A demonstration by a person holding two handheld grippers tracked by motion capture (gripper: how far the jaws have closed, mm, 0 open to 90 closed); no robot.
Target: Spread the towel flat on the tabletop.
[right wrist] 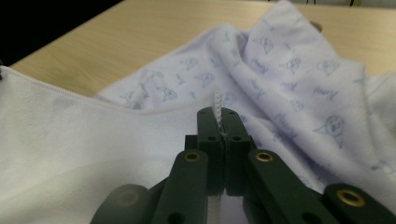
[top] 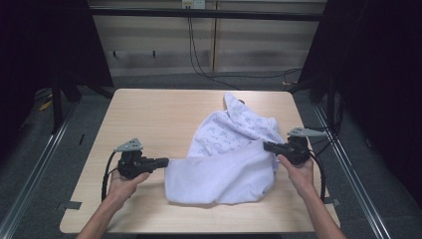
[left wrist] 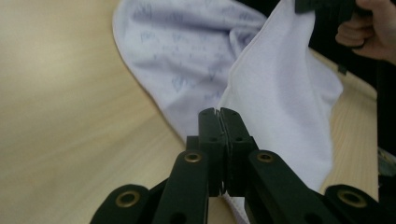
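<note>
Light wood table sits on a grey floor w/ dark curtains either side & a pale panelled wall behind, black cables trailing down it. On the table's right half lies a white cloth: far part shows a faint blue print, near part is plain white & folded over toward the person.

Left gripper is at the cloth's left corner, jaws pointing right, held in the left hand. Left gripper view: jaws pressed together w/ the cloth's edge coming out from between them, so it's pinching that corner; cloth stretches away from the tips up toward the other hand.

Right gripper is at the cloth's right corner, jaws pointing left, held in the right hand. Right gripper view: jaws pressed together w/ a thin white hem standing up between the tips, pinching the cloth's edge; printed side lies crumpled beyond.

Between the 2 grippers the plain edge runs nearly straight, raised off the tabletop, rest of the cloth sagging below it onto the table. Grey three-cornered plate tops the left gripper, another the right
</note>
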